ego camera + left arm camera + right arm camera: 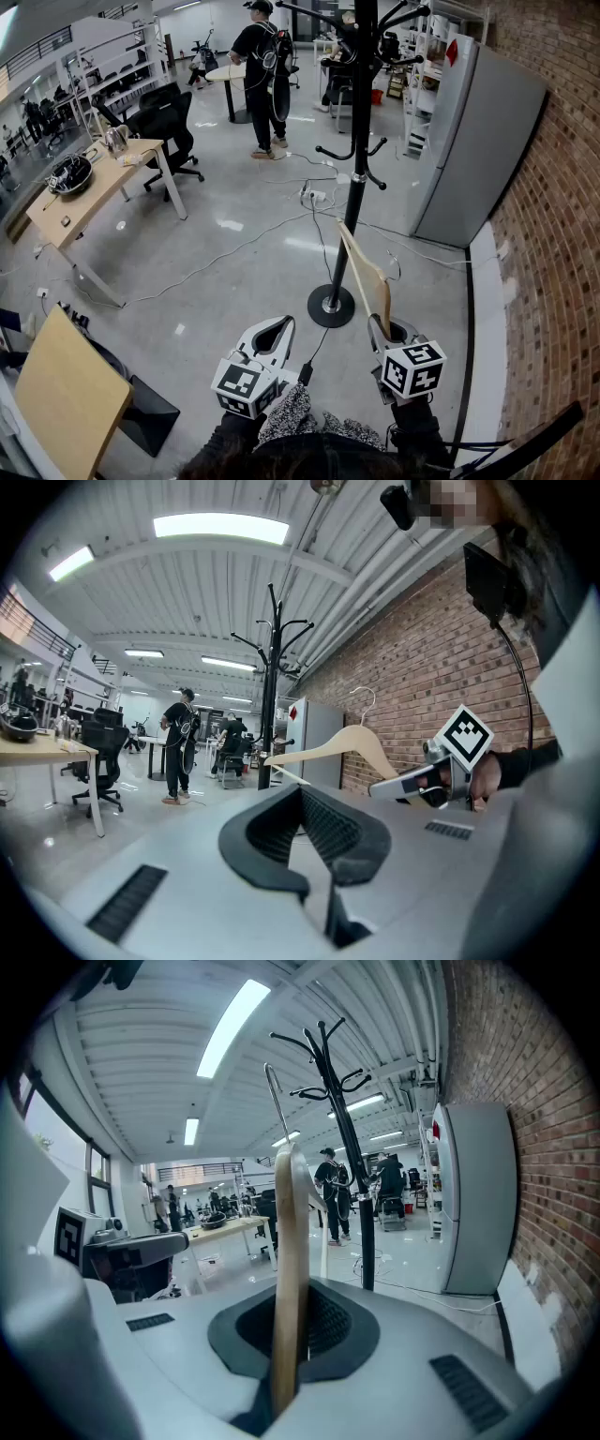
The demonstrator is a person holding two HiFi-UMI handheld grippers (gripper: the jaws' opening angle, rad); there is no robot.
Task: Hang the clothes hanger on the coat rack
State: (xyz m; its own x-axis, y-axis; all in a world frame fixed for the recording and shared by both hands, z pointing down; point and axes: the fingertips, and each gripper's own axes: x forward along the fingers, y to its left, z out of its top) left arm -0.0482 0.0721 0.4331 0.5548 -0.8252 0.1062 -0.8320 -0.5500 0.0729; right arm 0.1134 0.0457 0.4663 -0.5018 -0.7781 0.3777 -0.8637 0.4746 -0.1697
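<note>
A pale wooden clothes hanger (367,272) with a metal hook stands up from my right gripper (392,335), which is shut on its lower end. In the right gripper view the hanger (287,1269) runs upright between the jaws, its hook (273,1091) at the top. The black coat rack (356,141) rises from a round base (331,306) on the floor just beyond the hanger; its hooked arms (323,1063) show in the right gripper view. My left gripper (272,336) hangs beside the right one, jaws closed on nothing. The left gripper view shows the hanger (337,750) and rack (270,686).
A grey cabinet (473,141) stands against the brick wall (553,234) to the right. Cables (281,234) trail over the floor. A wooden desk (89,197) and office chair (169,127) are at left. A person (261,75) stands far behind the rack.
</note>
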